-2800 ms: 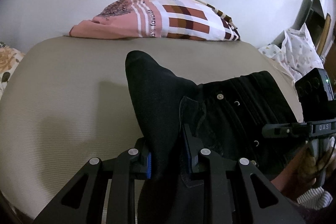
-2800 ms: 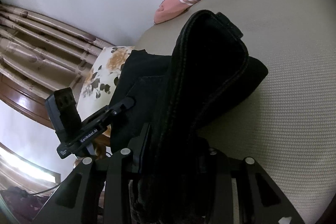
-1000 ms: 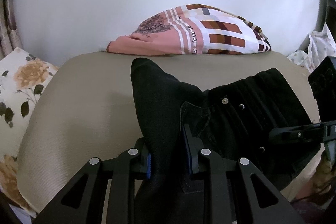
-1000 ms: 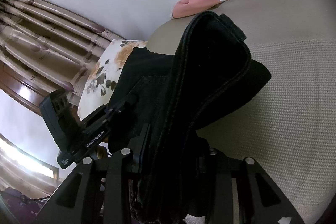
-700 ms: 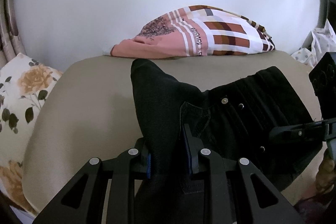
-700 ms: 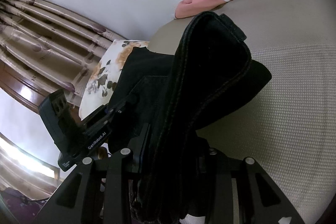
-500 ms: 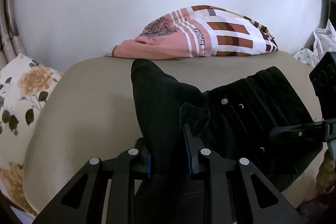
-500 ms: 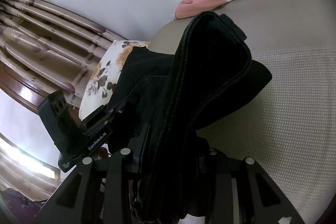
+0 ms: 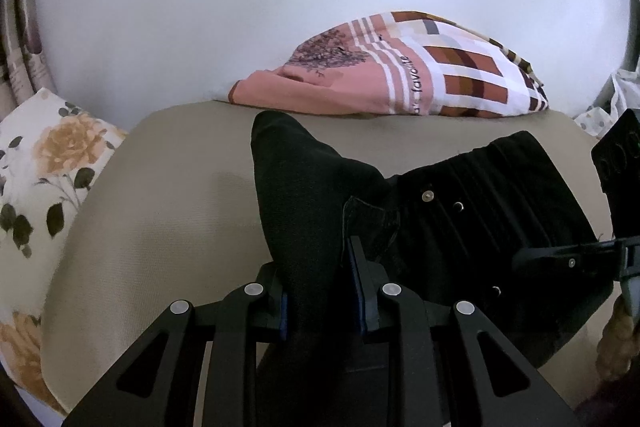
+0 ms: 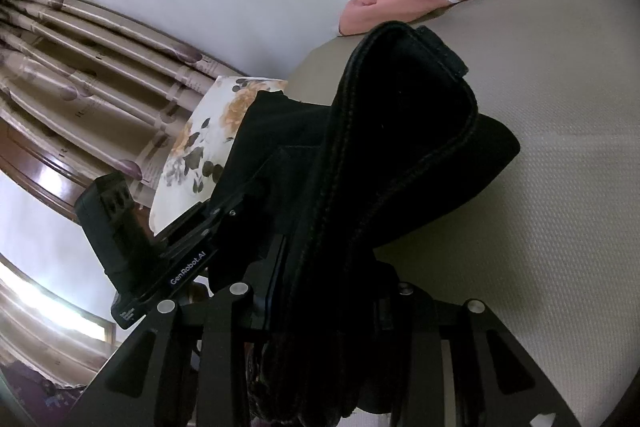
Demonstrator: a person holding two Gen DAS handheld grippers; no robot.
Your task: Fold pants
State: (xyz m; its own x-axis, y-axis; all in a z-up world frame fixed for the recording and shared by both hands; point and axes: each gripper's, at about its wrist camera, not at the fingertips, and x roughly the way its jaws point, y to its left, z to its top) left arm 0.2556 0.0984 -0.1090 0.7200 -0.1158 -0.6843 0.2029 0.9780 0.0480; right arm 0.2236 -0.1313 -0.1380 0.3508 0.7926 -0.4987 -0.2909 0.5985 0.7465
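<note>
My left gripper (image 9: 320,279) and right gripper (image 10: 328,311) each pinch the black pants (image 9: 460,219), bunched ahead over the beige bed (image 9: 168,211); soft, heavy denim, so I'd hold the thick waistband seam

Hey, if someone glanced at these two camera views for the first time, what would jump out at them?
The black pants dominate both views, bunched on the beige surface, with the left gripper and right gripper each clamped on a fold of them. Behind, against the white wall, lies a pink and brown checked cloth; a floral cushion sits at the left edge.
</note>
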